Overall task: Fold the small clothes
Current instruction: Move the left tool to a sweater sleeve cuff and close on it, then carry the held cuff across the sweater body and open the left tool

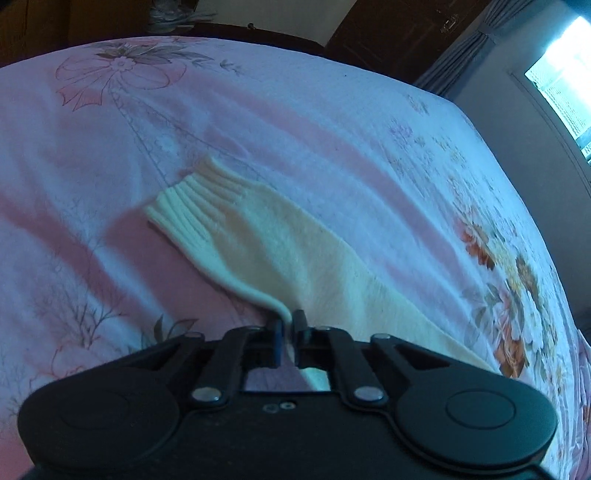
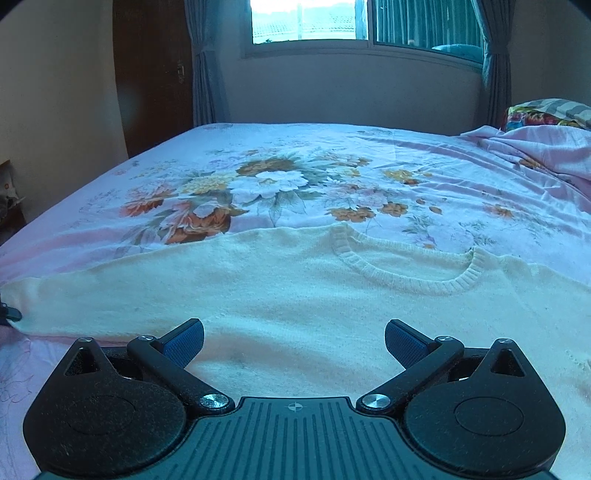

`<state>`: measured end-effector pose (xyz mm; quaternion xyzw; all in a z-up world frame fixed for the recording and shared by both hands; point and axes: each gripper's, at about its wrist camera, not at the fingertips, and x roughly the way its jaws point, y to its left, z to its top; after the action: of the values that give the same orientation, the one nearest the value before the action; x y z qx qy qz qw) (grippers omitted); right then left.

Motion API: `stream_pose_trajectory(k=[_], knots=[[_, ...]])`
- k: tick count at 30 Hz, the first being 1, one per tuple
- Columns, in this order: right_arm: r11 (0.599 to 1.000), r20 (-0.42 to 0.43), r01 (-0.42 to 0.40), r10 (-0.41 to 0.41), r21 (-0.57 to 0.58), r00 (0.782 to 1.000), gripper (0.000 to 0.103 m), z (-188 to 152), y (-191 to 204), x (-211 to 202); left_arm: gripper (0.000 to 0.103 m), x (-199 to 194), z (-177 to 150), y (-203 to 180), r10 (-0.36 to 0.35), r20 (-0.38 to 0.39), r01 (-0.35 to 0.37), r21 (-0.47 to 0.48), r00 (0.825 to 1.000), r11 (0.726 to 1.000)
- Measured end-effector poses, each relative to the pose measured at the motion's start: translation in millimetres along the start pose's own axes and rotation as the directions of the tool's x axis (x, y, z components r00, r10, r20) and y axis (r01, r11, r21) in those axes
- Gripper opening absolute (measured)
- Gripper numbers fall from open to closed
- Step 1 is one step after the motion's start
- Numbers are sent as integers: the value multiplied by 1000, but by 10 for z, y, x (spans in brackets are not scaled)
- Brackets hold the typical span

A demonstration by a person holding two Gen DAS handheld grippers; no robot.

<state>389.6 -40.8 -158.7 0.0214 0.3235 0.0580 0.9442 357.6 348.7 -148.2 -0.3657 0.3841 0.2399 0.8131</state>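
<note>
As the left gripper (image 1: 288,326) pinched the lower edge of a cream sweater's sleeve (image 1: 258,240) at bottom centre of the left wrist view, its jaws closed on a thin fold of knit, the sleeve lay on the floral bedsheet (image 1: 110,155) with its long axis running from the lower right of the frame up to the ribbed cuff (image 1: 192,199), which pointed toward the upper left. The bite looked shallow, so the soft knit could slip free if pulled sideways, and a hard tug could drag the whole garment out of square. In the right wrist view, the right gripper (image 2: 294,339) hovered with its jaws wide apart and nothing between them, low over the sweater body (image 2: 277,295), which spread across the middle of the frame on the bed. The round neckline (image 2: 406,273) sat right of centre, opening toward the window (image 2: 332,18) at the top, while the sleeve stretched off to the left edge. With that hand free, nothing pinned the body, so any fold could bunch.
</note>
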Motion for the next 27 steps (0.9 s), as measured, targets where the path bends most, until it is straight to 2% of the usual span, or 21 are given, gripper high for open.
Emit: stream_pose_trajectory(k=[3, 6, 10, 13, 14, 17, 20, 22, 24, 26, 27], knots=[[1000, -14, 25, -25, -10, 1000, 103, -16, -24, 43, 1, -113, 19, -213, -5, 61, 0, 80, 998, 997], [998, -44, 57, -58, -27, 997, 103, -39, -45, 133, 1, -354, -27, -562, -59, 132, 28, 227, 989, 973], [998, -164, 53, -55, -16, 985, 103, -146, -112, 384, 1, -699, -235, -1127, -178, 153, 98, 425, 972, 900], [999, -159, 47, -48, -9, 986, 103, -133, -169, 314, 1, -952, -508, -1538, -282, 121, 174, 543, 952, 822], [999, -152, 45, -44, 2, 987, 103, -121, -201, 256, 1, -1023, -614, -1656, -314, 104, 199, 579, 944, 790], [998, -121, 55, -50, 42, 991, 103, -102, -374, 29, 1, -1167, -1051, -2024, -405, 6, 292, 682, 914, 671], [995, -114, 88, -81, 56, 990, 103, -116, -617, -170, 1, -1119, -1585, -2339, -437, -136, 387, 734, 889, 559], [991, -112, 123, -117, 44, 987, 103, -161, -790, -287, 1, -997, -1941, -2497, -415, -226, 431, 745, 881, 509], [987, -118, 158, -152, 39, 981, 103, -231, -991, -392, 2, -832, -2280, -2605, -359, -322, 468, 750, 876, 468], [983, -131, 175, -167, 53, 977, 103, -307, -1175, -457, 9, -716, -2507, -2649, -301, -367, 470, 763, 880, 445], [982, -138, 177, -166, 67, 976, 103, -344, -1266, -491, 10, -714, -2565, -2624, -283, -382, 474, 758, 880, 449]])
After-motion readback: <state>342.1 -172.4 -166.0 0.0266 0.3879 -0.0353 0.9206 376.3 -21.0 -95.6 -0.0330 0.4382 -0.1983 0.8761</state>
